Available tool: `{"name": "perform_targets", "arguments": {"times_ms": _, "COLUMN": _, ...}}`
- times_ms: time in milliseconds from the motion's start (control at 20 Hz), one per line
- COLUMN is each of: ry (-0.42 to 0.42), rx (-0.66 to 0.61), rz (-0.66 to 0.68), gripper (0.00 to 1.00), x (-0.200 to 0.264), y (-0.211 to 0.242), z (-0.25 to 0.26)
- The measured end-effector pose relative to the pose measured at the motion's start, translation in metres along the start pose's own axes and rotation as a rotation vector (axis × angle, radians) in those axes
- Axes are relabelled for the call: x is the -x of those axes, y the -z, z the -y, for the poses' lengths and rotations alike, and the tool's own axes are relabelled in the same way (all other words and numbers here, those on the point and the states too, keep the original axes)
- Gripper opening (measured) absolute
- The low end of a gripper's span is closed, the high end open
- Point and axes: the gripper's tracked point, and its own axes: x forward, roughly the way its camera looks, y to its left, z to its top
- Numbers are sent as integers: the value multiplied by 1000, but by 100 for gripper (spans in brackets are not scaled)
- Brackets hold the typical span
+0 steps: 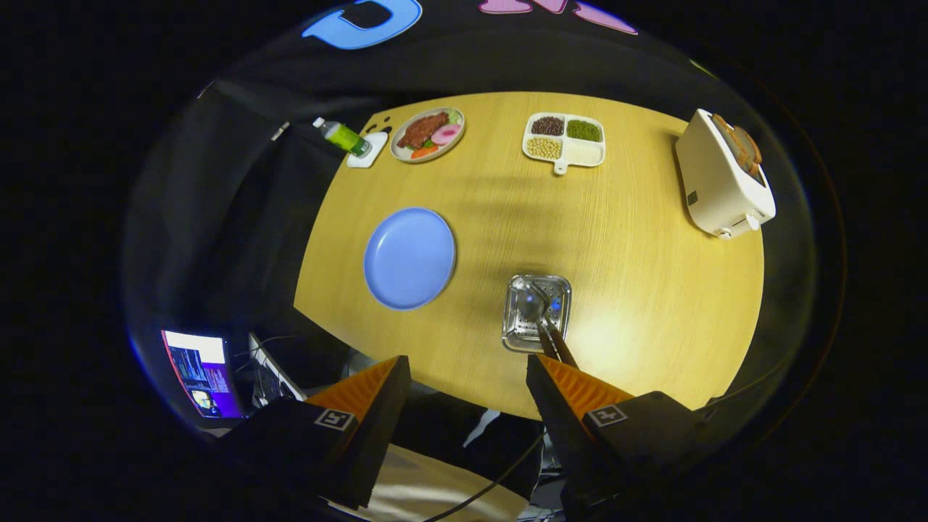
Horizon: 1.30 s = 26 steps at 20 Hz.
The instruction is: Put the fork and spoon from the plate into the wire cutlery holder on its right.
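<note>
Gripper (467, 377) fingers spread wide above the table's near edge, cutlery standing in the wire holder (536, 313) right of the blue plate (409, 257).

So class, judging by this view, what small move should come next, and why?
Probably none beyond drawing back: the blue plate is bare, cutlery already stands in the holder, and the hand-held gripper is open, holding nothing. Fork and spoon can't be told apart.

Cutlery (545, 326) in wire holder (536, 313), plate (409, 257) to its left, toaster (725, 177) beyond on the right
</note>
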Motion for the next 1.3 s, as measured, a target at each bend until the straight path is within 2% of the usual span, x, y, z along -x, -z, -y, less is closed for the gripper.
{"name": "perform_targets", "arguments": {"times_ms": 400, "ry": 22, "rx": -6, "rz": 426, "gripper": 99, "x": 56, "y": -55, "z": -38}}
{"name": "perform_targets", "arguments": {"times_ms": 800, "ry": 121, "rx": 84, "rz": 790, "gripper": 99, "x": 142, "y": -93, "z": -50}}
{"name": "perform_targets", "arguments": {"times_ms": 1150, "ry": 255, "rx": 168, "rz": 1109, "gripper": 99, "x": 225, "y": -116, "z": -53}}
{"name": "perform_targets", "arguments": {"times_ms": 1300, "ry": 288, "rx": 179, "rz": 1203, "gripper": 99, "x": 248, "y": -119, "z": -50}}
